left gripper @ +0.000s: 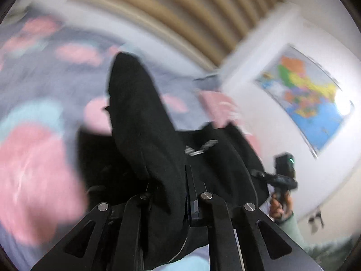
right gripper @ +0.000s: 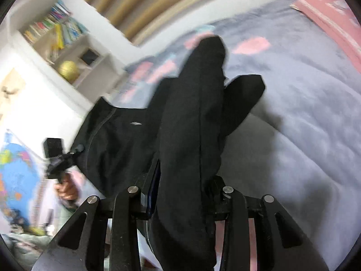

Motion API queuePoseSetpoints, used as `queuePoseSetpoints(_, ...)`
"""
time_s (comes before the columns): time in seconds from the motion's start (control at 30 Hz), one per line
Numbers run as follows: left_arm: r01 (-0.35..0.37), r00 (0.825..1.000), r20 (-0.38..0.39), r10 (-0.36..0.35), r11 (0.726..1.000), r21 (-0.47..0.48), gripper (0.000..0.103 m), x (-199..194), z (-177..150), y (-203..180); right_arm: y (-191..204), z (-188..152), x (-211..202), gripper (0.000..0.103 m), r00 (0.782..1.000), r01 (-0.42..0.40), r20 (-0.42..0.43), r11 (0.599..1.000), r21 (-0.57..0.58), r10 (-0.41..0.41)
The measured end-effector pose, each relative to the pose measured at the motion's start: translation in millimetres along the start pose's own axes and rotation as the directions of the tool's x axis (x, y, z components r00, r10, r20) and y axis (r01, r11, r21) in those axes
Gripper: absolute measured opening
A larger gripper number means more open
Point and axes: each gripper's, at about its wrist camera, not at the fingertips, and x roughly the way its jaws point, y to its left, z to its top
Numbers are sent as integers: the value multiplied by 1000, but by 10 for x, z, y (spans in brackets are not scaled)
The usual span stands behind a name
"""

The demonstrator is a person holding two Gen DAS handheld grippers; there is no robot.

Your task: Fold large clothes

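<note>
Left gripper (left gripper: 171, 194), right gripper (right gripper: 182, 194): fingers pinching black garment (right gripper: 191, 117) above bed (right gripper: 304, 90); shelf (right gripper: 74, 45) holds books.

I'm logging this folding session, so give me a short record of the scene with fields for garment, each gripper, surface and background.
garment: black garment, lifted and draped over both grippers
left gripper: shut on black garment
right gripper: shut on black garment
surface: bed with lavender blanket, pink patches
background: world map on wall; bookshelf with gold globe
image quality: motion blur
</note>
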Motion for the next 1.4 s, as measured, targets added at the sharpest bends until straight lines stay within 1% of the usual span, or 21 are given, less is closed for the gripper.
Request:
queuePoseSetpoints(0.07, -1, 999, 34, 7, 983, -183, 20, -7, -52, 481, -277, -93, 63, 40, 1000, 25, -7, 996, 86, -24)
queuePoseSetpoints(0.1, -9, 999, 37, 18, 973, -232, 23, 22, -56, 637, -420, -120, 98, 40, 1000, 23, -5, 989, 143, -22)
queuePoseSetpoints(0.17, -28, 1000, -16, 24, 947, -320, 43, 182, -67, 974, -634, -143, 150, 49, 1000, 25, -9, 978, 208, -24)
queuePoseSetpoints(0.2, -25, 998, -62, 2, 930, -366, 50, 312, -68, 1131, -751, -170, 203, 51, 999, 34, -28, 970, 241, -28)
queuePoseSetpoints(0.23, -29, 994, -106, -15, 916, -399, 64, 447, -77, 1251, -803, -185, 234, 56, 999, 36, -44, 965, 261, -25)
queuePoseSetpoints(0.27, -12, 987, -148, -59, 900, -436, 70, 584, -74, 1373, -848, -196, 294, 62, 998, 23, -62, 959, 281, -6)
queuePoseSetpoints(0.37, 63, 966, -189, -178, 867, -495, 70, 826, -71, 1616, -932, -191, 458, 69, 996, 6, -90, 958, 286, 21)
queuePoseSetpoints(0.47, 69, 954, -218, -205, 861, -504, 70, 1011, -12, 1646, -1140, -137, 650, 72, 990, -63, -95, 937, 343, 102)
queuePoseSetpoints(0.5, 48, 956, -233, -181, 875, -482, 70, 1068, 26, 1596, -1196, -119, 725, 73, 987, -83, -98, 928, 362, 126)
queuePoseSetpoints(0.53, 30, 959, -235, -157, 884, -466, 63, 1093, 56, 1541, -1199, -95, 798, 72, 986, -91, -100, 923, 373, 137)
queuePoseSetpoints(0.57, 12, 963, -236, -130, 896, -444, 46, 1092, 76, 1485, -1207, -78, 825, 64, 986, -87, -99, 925, 371, 133)
queuePoseSetpoints(0.6, -7, 973, -213, -84, 918, -396, 39, 1017, 116, 1355, -1178, -52, 835, 59, 988, -88, -91, 929, 359, 128)
queuePoseSetpoints(0.63, -11, 979, -195, -66, 930, -367, 35, 969, 131, 1285, -1120, -24, 799, 49, 989, -88, -81, 939, 333, 121)
queuePoseSetpoints(0.67, 1, 985, -164, -58, 945, -326, 32, 889, 164, 1149, -1046, 1, 731, 44, 991, -94, -65, 946, 310, 120)
queuePoseSetpoints(0.77, 91, 992, -73, -106, 979, -180, 30, 628, 298, 575, -769, 92, 488, 40, 992, -116, -30, 966, 231, 126)
queuePoseSetpoints(0.87, 92, 995, -40, -95, 994, -58, 29, 433, 429, 80, -301, 241, 238, 40, 996, -86, -20, 991, 102, 88)
queuePoseSetpoints(0.97, 96, 995, 14, -96, 995, -14, 29, 191, 551, -128, -5, 363, 21, 40, 996, -85, 19, 996, 34, 84)
queuePoseSetpoints(1.17, 87, 993, 81, -85, 996, -32, 29, -54, 649, -36, 195, 599, -84, 40, 993, -101, 53, 995, -18, 102)
queuePoseSetpoints(1.23, 70, 994, 88, -66, 997, -44, 29, 17, 560, 76, 226, 652, 39, 40, 996, -78, 41, 996, -32, 79)
queuePoseSetpoints(1.33, 22, 996, 87, -13, 995, -97, 29, 214, 425, 426, 44, 623, 325, 40, 999, -45, -7, 999, -15, 45)
queuePoseSetpoints(1.4, -24, 998, 61, 35, 986, -167, 29, 373, 323, 736, -85, 585, 603, 40, 999, 4, -45, 1000, -4, -4)
